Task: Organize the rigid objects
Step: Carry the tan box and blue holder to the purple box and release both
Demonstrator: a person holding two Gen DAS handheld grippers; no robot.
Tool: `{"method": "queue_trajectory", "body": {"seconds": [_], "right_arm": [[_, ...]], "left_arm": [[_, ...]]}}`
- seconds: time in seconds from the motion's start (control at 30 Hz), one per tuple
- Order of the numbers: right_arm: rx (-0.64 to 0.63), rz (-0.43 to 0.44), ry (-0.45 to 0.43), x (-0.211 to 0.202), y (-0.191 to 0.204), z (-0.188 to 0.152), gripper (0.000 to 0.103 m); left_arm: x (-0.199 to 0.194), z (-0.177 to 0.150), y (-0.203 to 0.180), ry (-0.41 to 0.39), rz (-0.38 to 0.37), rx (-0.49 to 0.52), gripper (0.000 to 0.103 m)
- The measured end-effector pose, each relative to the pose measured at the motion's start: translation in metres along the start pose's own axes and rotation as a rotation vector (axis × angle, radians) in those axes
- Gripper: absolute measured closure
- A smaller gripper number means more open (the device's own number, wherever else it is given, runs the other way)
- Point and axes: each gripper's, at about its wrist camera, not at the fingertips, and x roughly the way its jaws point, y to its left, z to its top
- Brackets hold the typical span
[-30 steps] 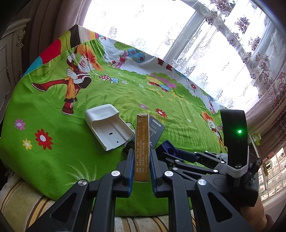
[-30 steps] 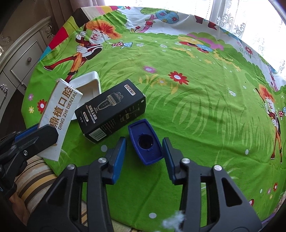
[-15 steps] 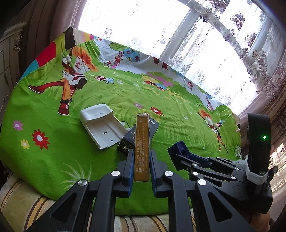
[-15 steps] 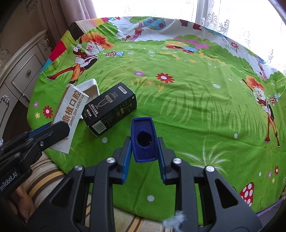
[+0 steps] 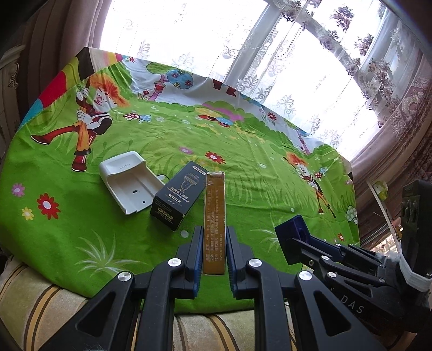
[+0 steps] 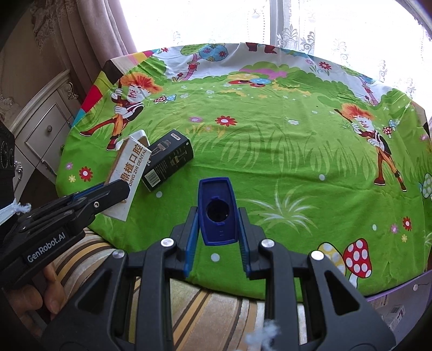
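Behind dental box (image 6: 129, 172), white holder (image 6: 142, 134) mostly hidden, black box (image 6: 168, 163) alongside

Strong daylight pours through the lace-curtained window (image 5: 283, 48), blown out to white glare. The green cartoon cloth (image 6: 270, 151) is bright and sharp. Fisheye curvature bends the edges; corners fall black.

Both cameras sit low behind their own fingers at the near edge of the cartoon tablecloth (image 5: 243, 151), looking across it toward the curtained window (image 6: 337, 24). The left view faces somewhat rightward, seemingly from slightly nearer. Both share the black DORMI box (image 5: 176, 195) (image 6: 168, 162).
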Motion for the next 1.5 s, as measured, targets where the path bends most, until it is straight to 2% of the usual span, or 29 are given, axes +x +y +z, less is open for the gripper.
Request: {"method": "queue_trajectory", "body": {"seconds": [0.7, 1.13, 1.5], "right_arm": [[0.168, -0.053, -0.118, -0.095, -0.077, -0.052, 0.072], [0.328, -0.174, -0.127, -0.14, -0.155, -0.108, 0.072], [0.4, -0.297, -0.133, -0.162, -0.193, -0.136, 0.072]], "left_arm": [[-0.005, -0.035, -0.099, 0.123, -0.149, 0.181, 0.086], [-0.001, -0.065, -0.162, 0.22, -0.24, 0.291, 0.086], [0.006, -0.095, -0.217, 0.3, -0.301, 0.402, 0.086]]}}
